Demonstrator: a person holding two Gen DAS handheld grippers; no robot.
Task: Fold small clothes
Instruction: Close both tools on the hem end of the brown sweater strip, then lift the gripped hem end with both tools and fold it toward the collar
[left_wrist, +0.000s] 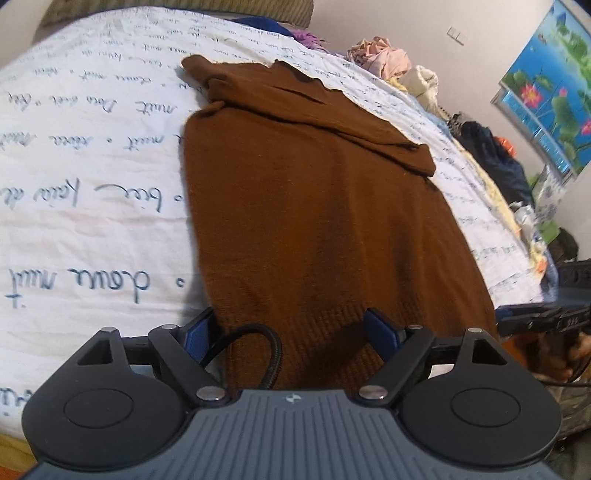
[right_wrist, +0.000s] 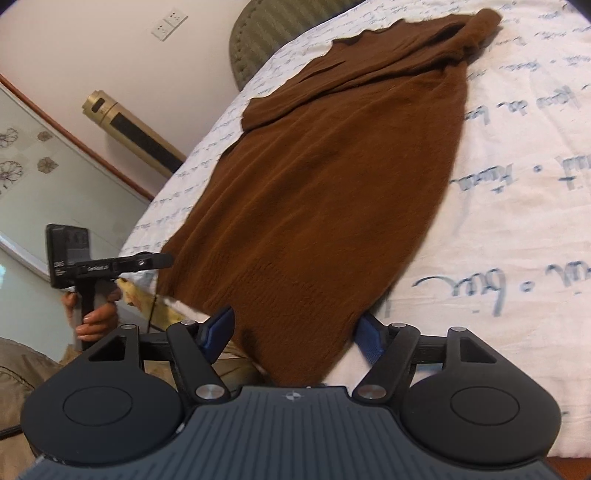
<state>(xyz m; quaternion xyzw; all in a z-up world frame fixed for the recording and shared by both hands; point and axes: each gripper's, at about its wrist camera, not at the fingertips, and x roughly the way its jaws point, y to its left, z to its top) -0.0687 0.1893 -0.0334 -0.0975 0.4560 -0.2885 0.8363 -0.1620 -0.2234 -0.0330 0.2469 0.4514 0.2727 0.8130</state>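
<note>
Left gripper (left_wrist: 291, 332): jaws spread, astride hem of brown knit garment (left_wrist: 314, 206). Right gripper (right_wrist: 295, 332): jaws spread, hem corner between. Garment flat on script-printed sheet (left_wrist: 92, 177).

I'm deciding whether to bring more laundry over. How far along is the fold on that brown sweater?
Done: the brown sweater lies flat on the bedsheet, sleeves folded across its upper part. In hand: the left gripper and right gripper stand open at the hem, gripping nothing. Left: folding the hem up. A heap of clothes waits beyond.
</note>
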